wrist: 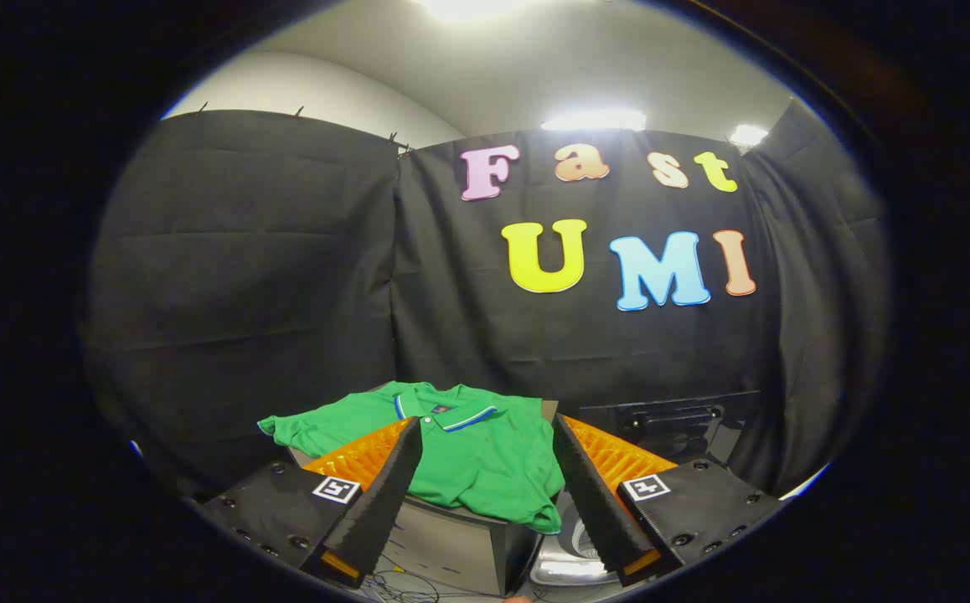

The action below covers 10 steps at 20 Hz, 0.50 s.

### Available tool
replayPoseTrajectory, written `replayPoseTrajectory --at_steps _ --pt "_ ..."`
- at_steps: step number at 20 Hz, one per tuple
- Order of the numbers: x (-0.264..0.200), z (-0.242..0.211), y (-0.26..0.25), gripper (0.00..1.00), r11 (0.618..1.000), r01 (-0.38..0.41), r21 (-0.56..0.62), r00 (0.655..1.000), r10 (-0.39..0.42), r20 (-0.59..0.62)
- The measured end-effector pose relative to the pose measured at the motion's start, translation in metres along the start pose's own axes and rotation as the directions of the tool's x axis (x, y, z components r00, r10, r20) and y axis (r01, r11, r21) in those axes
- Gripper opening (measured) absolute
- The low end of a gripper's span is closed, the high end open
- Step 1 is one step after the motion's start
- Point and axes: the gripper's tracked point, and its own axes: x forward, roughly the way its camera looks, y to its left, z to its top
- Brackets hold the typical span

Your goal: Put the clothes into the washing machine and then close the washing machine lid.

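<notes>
In the gripper view, the gripper point(485, 494) has its two black fingers point(384, 494) spread wide apart, and they hold nothing. A green polo shirt point(460, 452) lies spread out flat on top of a gray desk point(460, 544), just ahead of the fingers and partly between them, with one edge hanging over the desk's front corner. Down beside the desk, near the right finger, a bit of the white washing machine point(573, 561) peeks out, and a dark box point(669, 419) sits behind it against the black cloth wall.
</notes>
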Motion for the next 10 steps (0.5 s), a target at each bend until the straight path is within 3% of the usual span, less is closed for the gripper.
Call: replayPoseTrajectory --at_steps 10 --pt "0.083 -0.007 0.047 0.98 0.999 -0.032 -0.008 0.996 0.031 -0.080"
